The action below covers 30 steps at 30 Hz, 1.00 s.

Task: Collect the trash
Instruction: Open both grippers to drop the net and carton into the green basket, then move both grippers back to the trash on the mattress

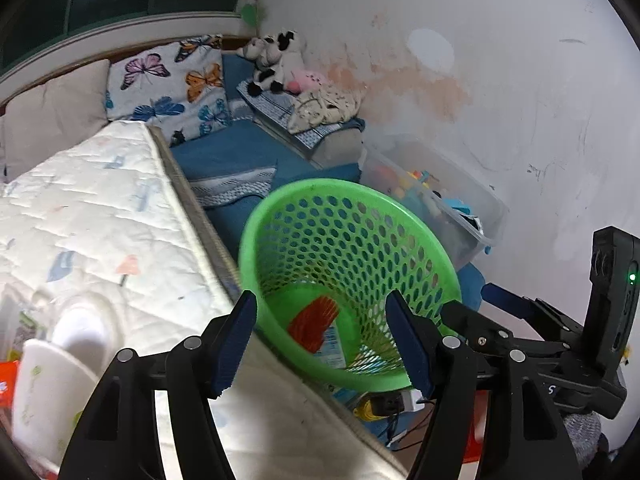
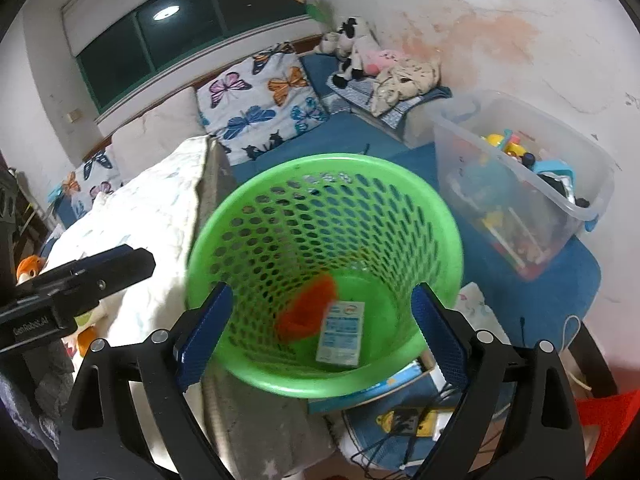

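A green perforated basket (image 1: 280, 220) (image 2: 256, 200) stands beside the mattress, right ahead of both grippers. On its bottom lie an orange-red crumpled wrapper (image 1: 314, 326) (image 2: 306, 312) and a small white and blue carton (image 2: 342, 332) (image 1: 332, 346). My left gripper (image 1: 324, 344) hovers over the basket's near rim, open, with nothing between its blue pads. My right gripper (image 2: 322, 332) is above the basket mouth too, open and empty. In the left wrist view the right gripper (image 1: 532, 320) shows at the right edge. In the right wrist view the left gripper (image 2: 80, 280) shows at the left edge.
A quilted white mattress (image 1: 100, 220) (image 2: 152, 208) lies left of the basket. A clear plastic bin of toys (image 2: 516, 184) (image 1: 436, 196) stands to the right on blue bedding. Butterfly pillows (image 2: 264, 96) and plush toys (image 2: 352, 52) line the back. Cables and a yellow device (image 2: 404, 420) lie below the basket.
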Available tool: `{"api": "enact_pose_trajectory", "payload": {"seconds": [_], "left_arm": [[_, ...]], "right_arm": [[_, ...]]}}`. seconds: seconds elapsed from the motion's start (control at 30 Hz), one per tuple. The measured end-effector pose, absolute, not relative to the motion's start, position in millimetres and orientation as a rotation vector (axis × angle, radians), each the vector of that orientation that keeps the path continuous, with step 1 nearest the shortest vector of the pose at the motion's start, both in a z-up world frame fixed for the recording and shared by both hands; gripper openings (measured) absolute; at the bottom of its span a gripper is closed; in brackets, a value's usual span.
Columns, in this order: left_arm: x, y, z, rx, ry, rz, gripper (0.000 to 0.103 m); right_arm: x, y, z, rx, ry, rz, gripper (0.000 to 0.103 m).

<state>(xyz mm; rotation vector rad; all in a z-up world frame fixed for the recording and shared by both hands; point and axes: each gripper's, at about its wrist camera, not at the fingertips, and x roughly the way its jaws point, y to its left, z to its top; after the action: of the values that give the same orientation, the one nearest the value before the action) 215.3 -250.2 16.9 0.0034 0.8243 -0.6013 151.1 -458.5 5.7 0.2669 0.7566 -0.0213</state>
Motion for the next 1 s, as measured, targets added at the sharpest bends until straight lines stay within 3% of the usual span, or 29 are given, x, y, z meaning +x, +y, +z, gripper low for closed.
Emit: {"api": "enact_pose_trajectory", "payload": {"seconds": [0.3, 1.0], "left_arm": [[191, -212, 30, -0.02, 0.772, -0.55, 0.065], [126, -31, 17, -0.169, 0.742, -0.248, 0.065]], "right_arm": [[141, -428, 20, 0.248, 0.73, 0.035, 0.091], [149, -314, 27, 0.2, 0.79, 0.192, 0.092]]}}
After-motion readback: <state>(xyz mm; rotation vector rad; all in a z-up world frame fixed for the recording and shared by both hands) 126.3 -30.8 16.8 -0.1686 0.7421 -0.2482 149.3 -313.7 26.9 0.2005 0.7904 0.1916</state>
